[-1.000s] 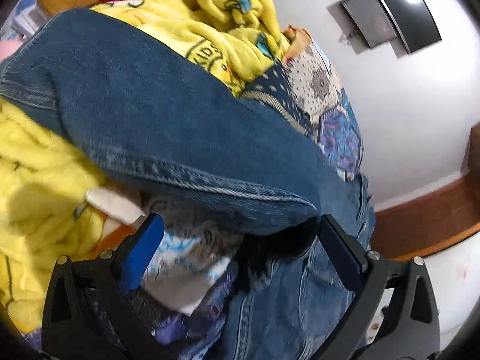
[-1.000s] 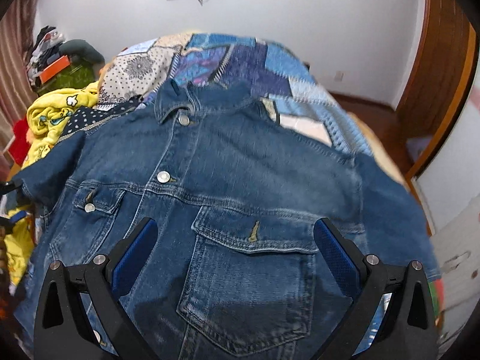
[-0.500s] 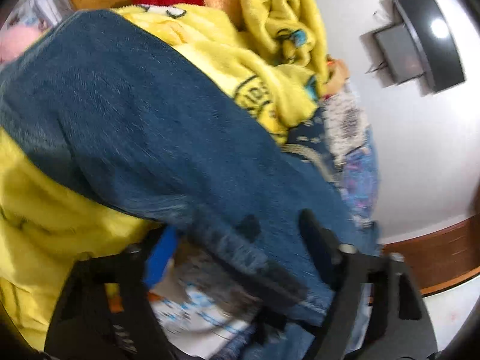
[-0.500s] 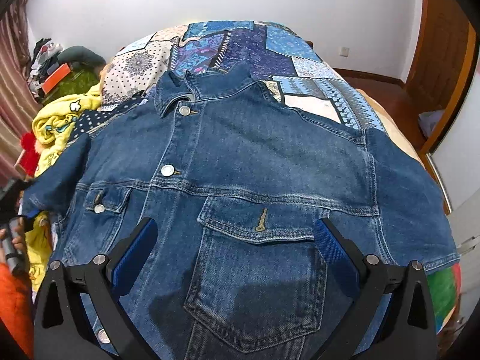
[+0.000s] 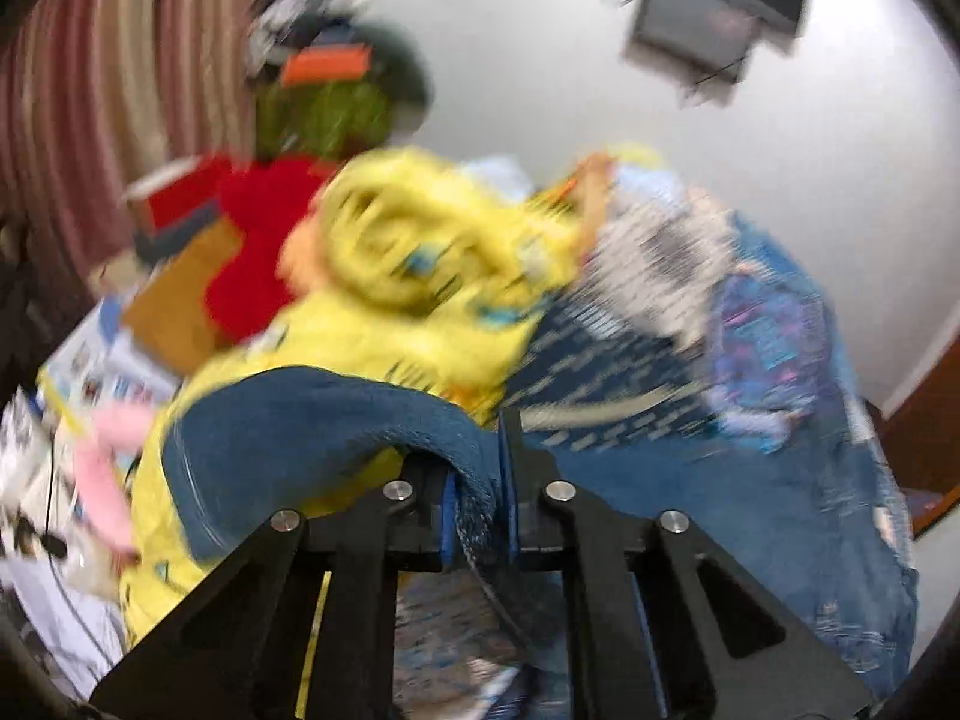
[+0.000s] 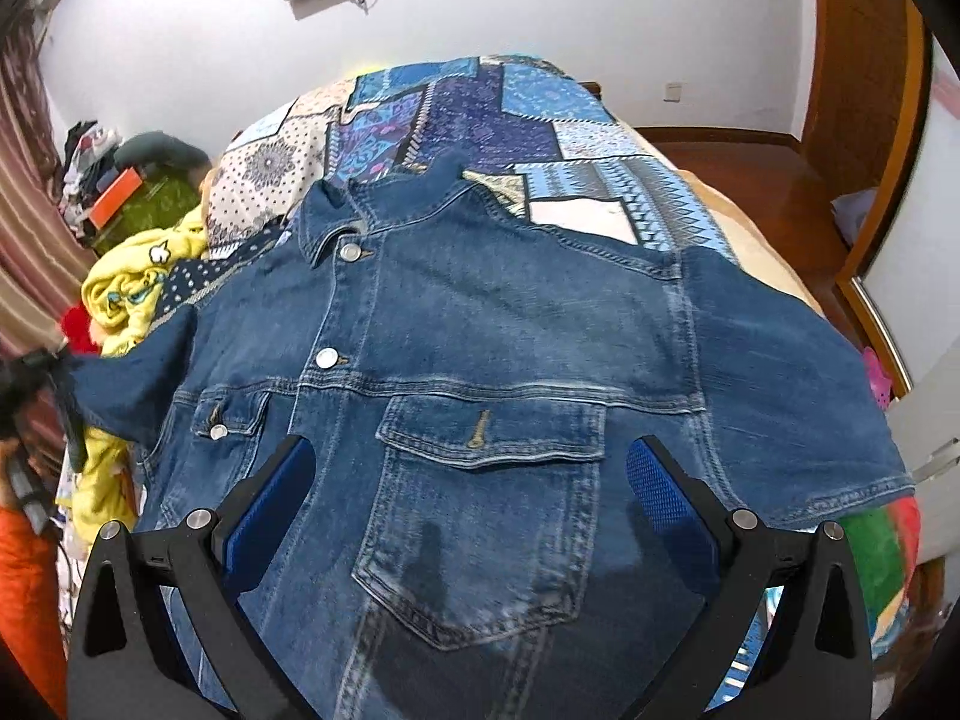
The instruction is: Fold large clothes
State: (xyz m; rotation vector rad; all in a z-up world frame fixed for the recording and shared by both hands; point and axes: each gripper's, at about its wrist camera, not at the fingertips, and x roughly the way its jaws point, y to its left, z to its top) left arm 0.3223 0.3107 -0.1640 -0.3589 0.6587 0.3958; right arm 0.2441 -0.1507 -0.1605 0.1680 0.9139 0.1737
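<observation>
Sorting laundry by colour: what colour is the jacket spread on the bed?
Blue denim jacket, clearest in the right wrist view.

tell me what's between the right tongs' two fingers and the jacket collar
Only the denim jacket itself: its chest pocket and two metal buttons lie before the collar, seen in the right wrist view.

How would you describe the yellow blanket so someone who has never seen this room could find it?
Start at the bed under the blue patchwork quilt, where a blue denim jacket lies spread flat. Look past the jacket's sleeve toward the striped curtain: the crumpled yellow cartoon-print blanket is heaped there. It is the only bright yellow fabric.
</observation>
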